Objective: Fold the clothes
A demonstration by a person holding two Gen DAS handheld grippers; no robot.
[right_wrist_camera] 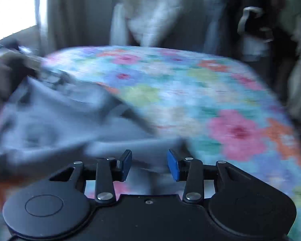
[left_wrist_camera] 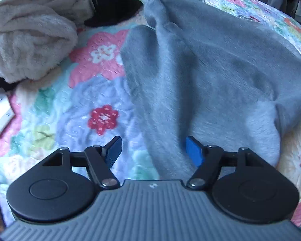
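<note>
A grey-blue fleece garment (left_wrist_camera: 210, 64) lies rumpled on a floral quilt (left_wrist_camera: 74, 108), stretching from the far middle toward the near right. My left gripper (left_wrist_camera: 153, 150) is open just above the garment's near edge, its right blue pad (left_wrist_camera: 194, 152) over the fleece and its left pad over the quilt. In the blurred right wrist view the same garment (right_wrist_camera: 60, 124) fills the left half. My right gripper (right_wrist_camera: 149, 165) is open, hovering at the garment's near right edge with cloth showing between the fingers but not pinched.
A cream fluffy blanket (left_wrist_camera: 28, 30) is heaped at the far left with a black item (left_wrist_camera: 112, 2) beside it. A white flat object (left_wrist_camera: 2, 118) lies at the left edge. Beyond the quilt (right_wrist_camera: 190, 92) stand a draped chair (right_wrist_camera: 154, 16) and hanging clothes (right_wrist_camera: 271, 30).
</note>
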